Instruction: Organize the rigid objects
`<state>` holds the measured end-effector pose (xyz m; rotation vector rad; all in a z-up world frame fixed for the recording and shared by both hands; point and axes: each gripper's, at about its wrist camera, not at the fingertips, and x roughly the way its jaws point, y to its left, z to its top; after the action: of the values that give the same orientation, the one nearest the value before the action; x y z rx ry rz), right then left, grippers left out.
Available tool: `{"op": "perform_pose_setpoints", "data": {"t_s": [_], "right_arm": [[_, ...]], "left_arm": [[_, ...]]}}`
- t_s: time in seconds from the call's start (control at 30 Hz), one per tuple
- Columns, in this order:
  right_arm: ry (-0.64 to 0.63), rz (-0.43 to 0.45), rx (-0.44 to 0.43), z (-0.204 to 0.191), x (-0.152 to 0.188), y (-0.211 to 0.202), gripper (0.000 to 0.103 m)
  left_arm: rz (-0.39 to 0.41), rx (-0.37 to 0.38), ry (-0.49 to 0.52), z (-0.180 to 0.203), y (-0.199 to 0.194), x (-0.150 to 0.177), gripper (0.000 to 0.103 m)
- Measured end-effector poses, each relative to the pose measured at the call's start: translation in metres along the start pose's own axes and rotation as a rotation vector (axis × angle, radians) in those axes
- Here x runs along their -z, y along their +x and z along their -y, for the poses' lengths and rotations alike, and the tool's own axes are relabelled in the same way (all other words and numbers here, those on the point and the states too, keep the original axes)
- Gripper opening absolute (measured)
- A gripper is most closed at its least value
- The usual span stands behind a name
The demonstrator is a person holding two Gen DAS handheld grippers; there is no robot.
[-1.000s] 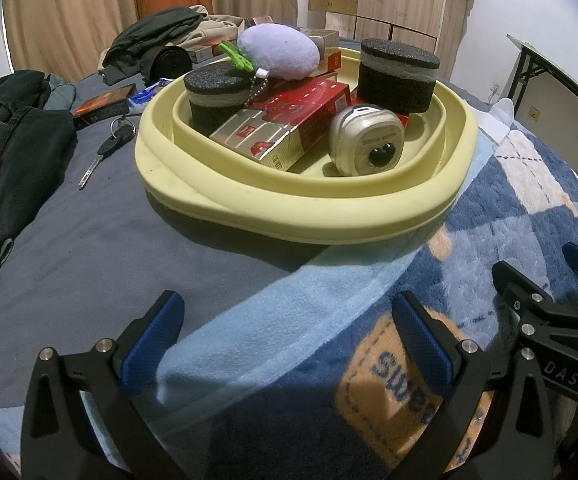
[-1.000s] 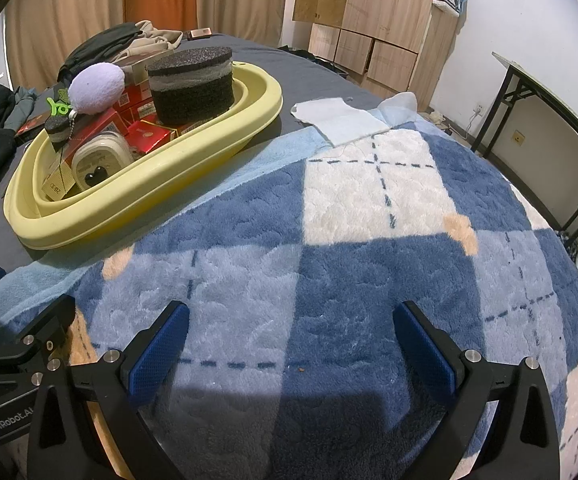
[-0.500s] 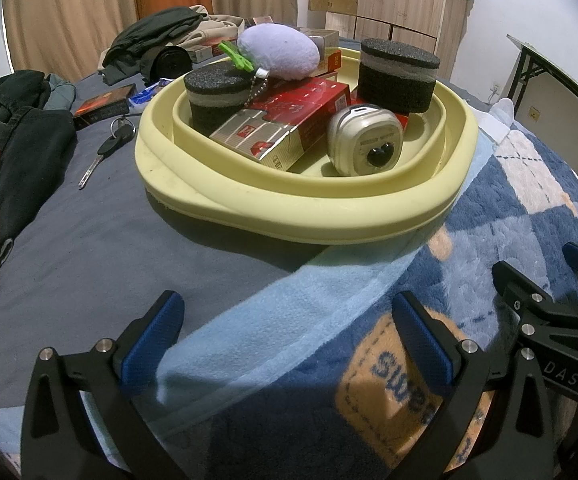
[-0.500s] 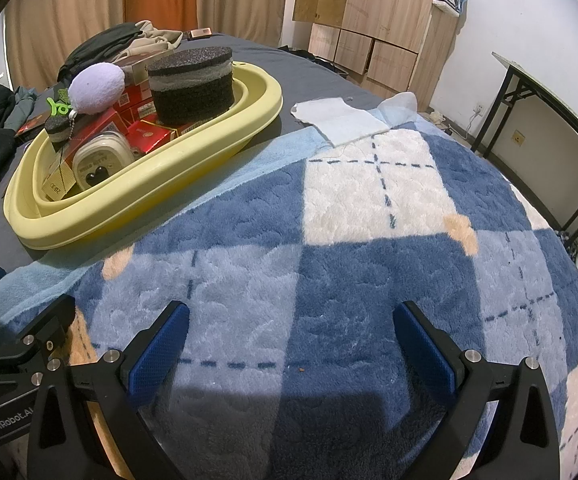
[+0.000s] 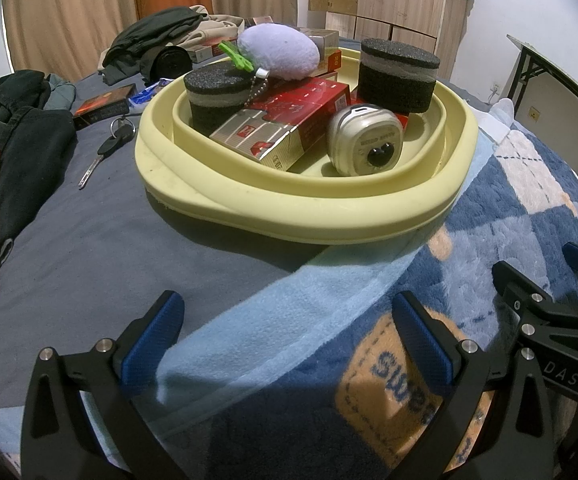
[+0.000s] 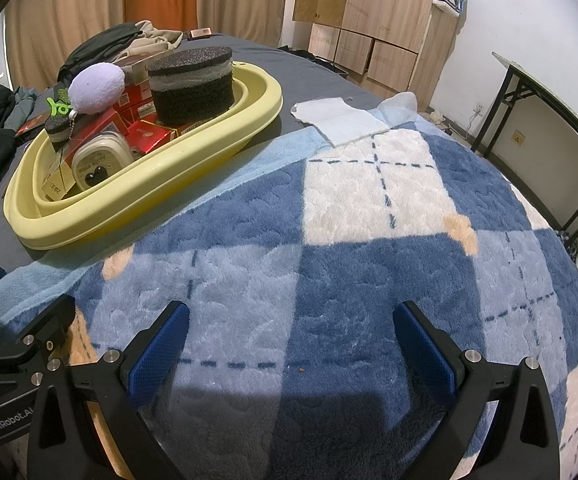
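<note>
- Basin of pale yellow plastic sits on the bed, its near rim overlapping the edge of the checked fleece blanket — everything to be sorted is piled inside it.
- Red carton looks light and stiff; its long flat sides are the sensible place to pinch.
- Round cream-coloured case is probably smooth, hard plastic, so likely slippery — grip across its flat faces.
- Two black foam pucks should compress and weigh little; the lilac plush keychain lies on top, soft.
- Left gripper hovers empty over the blanket, jaws spread wide.
- Right gripper is likewise wide apart, holding nothing, well short of the basin.
</note>
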<state>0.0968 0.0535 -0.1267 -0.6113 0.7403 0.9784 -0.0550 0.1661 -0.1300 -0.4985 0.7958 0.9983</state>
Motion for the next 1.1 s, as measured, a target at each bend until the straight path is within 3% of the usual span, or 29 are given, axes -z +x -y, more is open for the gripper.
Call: {"op": "perform_pose_setpoints", "data": {"t_s": [1.1], "right_arm": [[0.0, -0.001, 0.0, 0.0003, -0.0004, -0.0003, 0.103]], "left_arm": [[0.0, 0.0, 0.0, 0.0006, 0.0001, 0.0, 0.103]]}}
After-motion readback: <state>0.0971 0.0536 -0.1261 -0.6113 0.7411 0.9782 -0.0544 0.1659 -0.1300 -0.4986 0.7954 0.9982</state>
